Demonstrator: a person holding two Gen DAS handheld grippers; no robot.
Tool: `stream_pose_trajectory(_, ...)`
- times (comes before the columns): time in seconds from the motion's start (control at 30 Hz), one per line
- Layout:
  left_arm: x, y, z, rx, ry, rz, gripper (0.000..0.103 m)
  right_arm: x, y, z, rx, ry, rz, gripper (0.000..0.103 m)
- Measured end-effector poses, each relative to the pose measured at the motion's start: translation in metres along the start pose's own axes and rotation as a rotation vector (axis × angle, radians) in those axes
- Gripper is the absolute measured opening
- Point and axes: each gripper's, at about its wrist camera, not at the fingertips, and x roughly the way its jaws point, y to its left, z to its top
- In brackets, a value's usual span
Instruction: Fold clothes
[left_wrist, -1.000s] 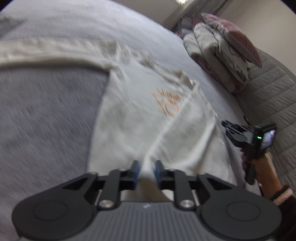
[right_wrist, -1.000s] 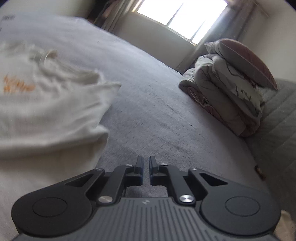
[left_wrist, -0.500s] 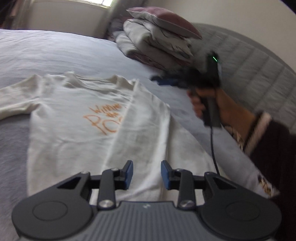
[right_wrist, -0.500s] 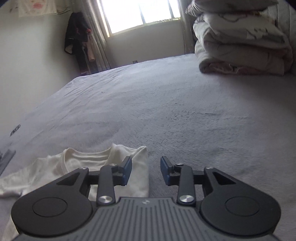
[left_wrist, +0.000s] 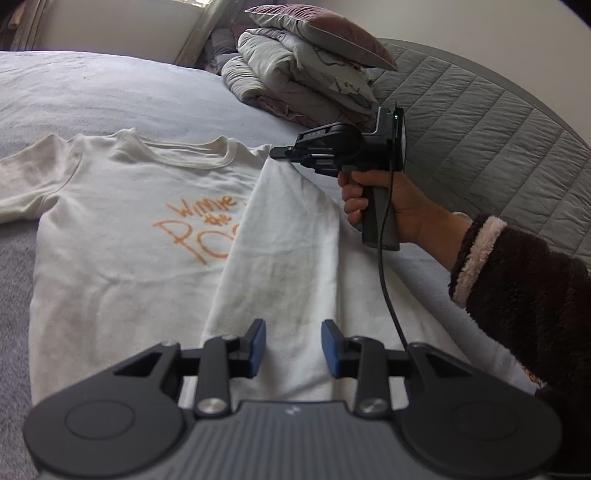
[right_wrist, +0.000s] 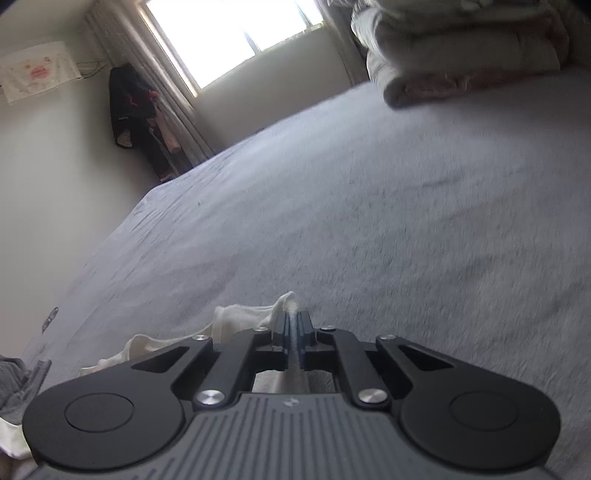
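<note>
A white T-shirt (left_wrist: 122, 236) with orange lettering lies flat on the grey bed (left_wrist: 110, 88), its right side folded over into a long strip (left_wrist: 280, 258). My left gripper (left_wrist: 291, 347) hovers open over the lower end of that strip, with nothing pinched between its blue pads (left_wrist: 256, 345). My right gripper (left_wrist: 280, 152), held in a hand, is shut on the shirt's shoulder corner at the top of the strip. In the right wrist view the right gripper (right_wrist: 293, 325) clamps a thin fold of white cloth (right_wrist: 251, 317).
Folded quilts and a pillow (left_wrist: 306, 74) are stacked at the head of the bed, against a quilted headboard (left_wrist: 480, 140). A dark fuzzy sleeve (left_wrist: 517, 295) crosses the right. A grey garment (right_wrist: 18, 384) lies at the bed's left edge. Grey sheet (right_wrist: 406, 221) stretches beyond the shirt.
My left gripper let go of the shirt's hem and opened. My right gripper swung to the shirt's shoulder, opened, then shut on the corner.
</note>
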Motion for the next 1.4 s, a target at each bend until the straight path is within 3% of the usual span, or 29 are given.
stream_pose_trajectory(0.17, 0.006, 0.001, -0.002, 0.018, 0.007, 0.003, 0.034, 0.011, -0.003, -0.003, -0.022, -0.007, -0.056, 0.006)
stream_pose_trajectory(0.3, 0.002, 0.001, 0.002, 0.013, -0.011, -0.003, 0.034, 0.002, 0.005, 0.001, -0.079, -0.037, -0.090, 0.022)
stream_pose_trajectory(0.47, -0.004, 0.000, 0.004, 0.008, -0.046, -0.021, 0.034, -0.024, 0.022, 0.007, -0.191, -0.084, -0.071, 0.017)
stream_pose_trajectory(0.67, 0.003, -0.002, 0.000, 0.027, -0.013, -0.007, 0.034, 0.003, 0.046, -0.010, -0.388, 0.002, -0.132, 0.015)
stream_pose_trajectory(1.0, 0.008, 0.003, 0.000, 0.026, 0.002, -0.019, 0.035, 0.042, 0.034, 0.002, -0.326, 0.027, -0.229, 0.015)
stream_pose_trajectory(1.13, 0.005, 0.003, 0.003, 0.017, -0.003, -0.019, 0.035, 0.033, 0.037, 0.006, -0.302, 0.022, -0.216, 0.016)
stream_pose_trajectory(1.4, -0.001, 0.005, 0.005, -0.010, -0.030, -0.014, 0.035, 0.018, 0.068, -0.008, -0.357, 0.064, -0.097, 0.016)
